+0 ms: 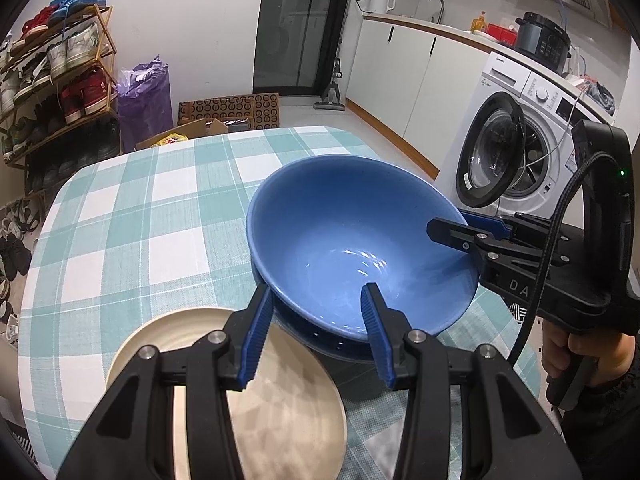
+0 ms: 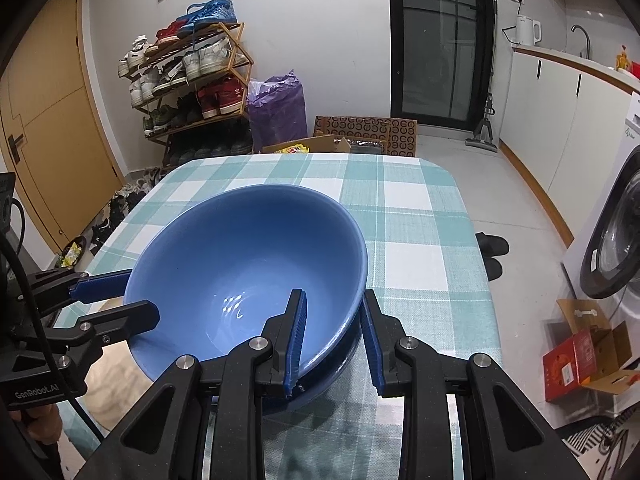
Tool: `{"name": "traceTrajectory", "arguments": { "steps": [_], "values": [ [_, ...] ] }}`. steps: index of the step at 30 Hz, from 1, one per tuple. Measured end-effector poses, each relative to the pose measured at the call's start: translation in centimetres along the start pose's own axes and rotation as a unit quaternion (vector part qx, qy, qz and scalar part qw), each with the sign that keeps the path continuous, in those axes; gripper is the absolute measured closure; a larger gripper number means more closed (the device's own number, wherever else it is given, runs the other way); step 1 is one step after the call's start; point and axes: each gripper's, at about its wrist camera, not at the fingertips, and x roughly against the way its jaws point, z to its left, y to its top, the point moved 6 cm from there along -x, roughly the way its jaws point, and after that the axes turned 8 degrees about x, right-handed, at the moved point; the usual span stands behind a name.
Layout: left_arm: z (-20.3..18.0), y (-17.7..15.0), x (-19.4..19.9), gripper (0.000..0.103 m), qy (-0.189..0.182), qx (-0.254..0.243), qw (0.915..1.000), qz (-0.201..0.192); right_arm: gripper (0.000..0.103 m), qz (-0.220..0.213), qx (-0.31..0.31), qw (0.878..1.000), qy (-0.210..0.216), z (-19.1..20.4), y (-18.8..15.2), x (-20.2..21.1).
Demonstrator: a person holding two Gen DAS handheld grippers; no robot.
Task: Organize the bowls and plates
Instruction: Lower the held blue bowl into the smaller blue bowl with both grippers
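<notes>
On the checked table (image 1: 120, 208), left gripper (image 1: 316, 334) and right gripper (image 2: 334, 338) each pinch a rim of the light blue bowl (image 1: 352, 240) hovering tilted over the darker bowl (image 1: 340, 346) beside the cream plate (image 1: 288, 412), so I'd level it and lower slowly.

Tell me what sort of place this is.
Most likely a home kitchen that doubles as laundry and entry area: a washing machine under a counter with a kettle and pressure cooker, a loaded shoe rack, and a table in a checked cloth.
</notes>
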Motion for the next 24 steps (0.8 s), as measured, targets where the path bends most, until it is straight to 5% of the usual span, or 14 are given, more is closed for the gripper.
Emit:
{"name": "traceTrajectory", "arguments": {
  "steps": [24],
  "values": [
    [0.2,-1.0,-1.4,0.059,0.023,-0.011,0.9996,0.013,0.075,0.015,0.024,0.999,-0.026,0.5,-0.9,-1.5]
  ]
}}
